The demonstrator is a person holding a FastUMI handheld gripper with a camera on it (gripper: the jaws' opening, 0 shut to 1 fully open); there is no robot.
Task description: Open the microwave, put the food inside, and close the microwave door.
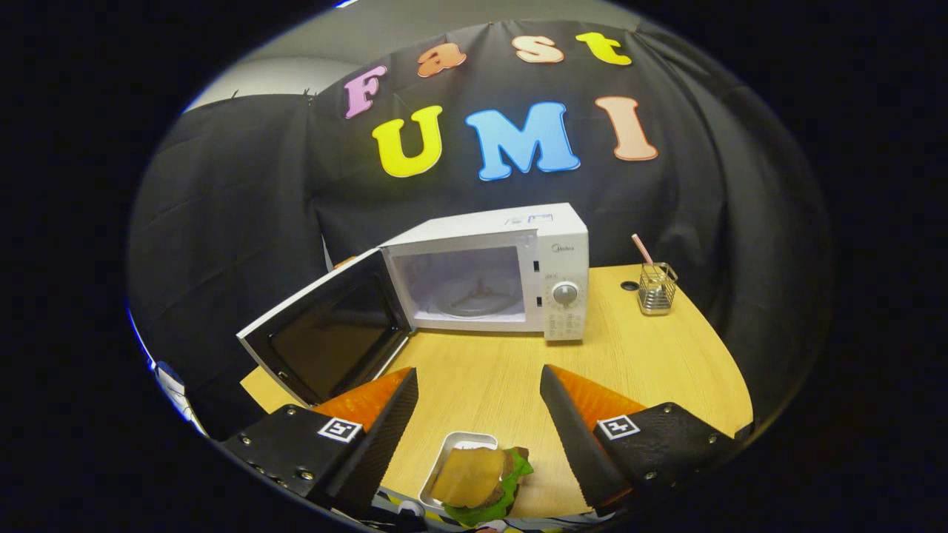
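A white microwave [518,277] stands at the back of the wooden table [652,355], beyond my fingers. Its door [326,333] hangs swung open to the left, and the cavity [463,285] with its turntable shows bare. The food, a sandwich with a tan slice and green lettuce [481,481], lies in a small white tray [448,463] at the table's near edge, low between the bases of my fingers. My gripper [478,381] is open, fingers wide apart, with nothing between the tips. It hovers above the tray and points toward the microwave.
To the right of the microwave stands a wire holder [656,289] with a pink straw in it, and a small dark hole [629,285] sits in the tabletop beside it. The open door reaches out over the table's left side.
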